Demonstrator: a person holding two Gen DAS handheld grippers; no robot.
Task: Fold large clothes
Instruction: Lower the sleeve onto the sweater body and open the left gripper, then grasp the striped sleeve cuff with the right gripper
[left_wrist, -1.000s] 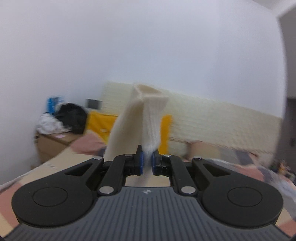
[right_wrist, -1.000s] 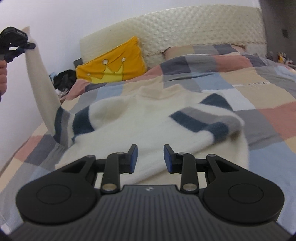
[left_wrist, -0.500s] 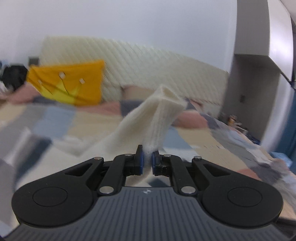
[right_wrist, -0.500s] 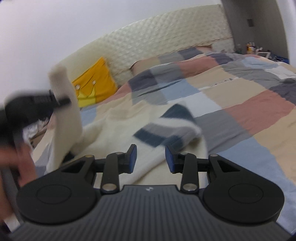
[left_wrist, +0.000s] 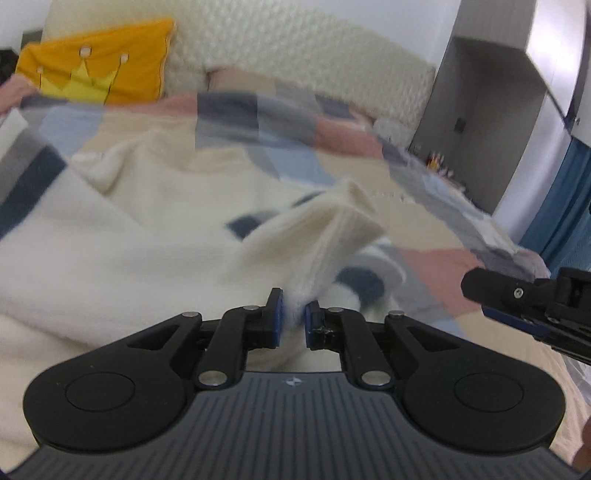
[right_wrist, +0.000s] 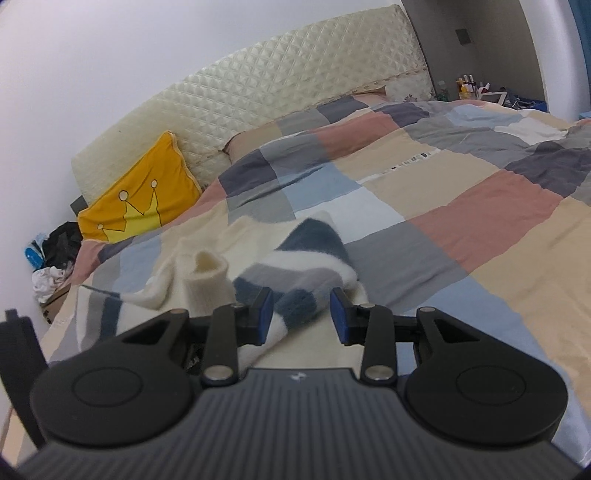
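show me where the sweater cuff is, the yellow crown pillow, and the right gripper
sweater cuff (left_wrist: 332, 236), left wrist view, on the cream ribbed end above the closed fingers.
yellow crown pillow (right_wrist: 140, 199), right wrist view, on the orange face near the crown.
right gripper (right_wrist: 301, 312), right wrist view, midway between the open blue-padded fingertips.

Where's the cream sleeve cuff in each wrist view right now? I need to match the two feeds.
Left wrist: the cuff is at centre, rising from the shut left gripper, which pinches it.
Right wrist: the cuff is left of centre, just beyond the open right gripper's left finger.
Shared landmark: the yellow crown pillow, upper left in both.
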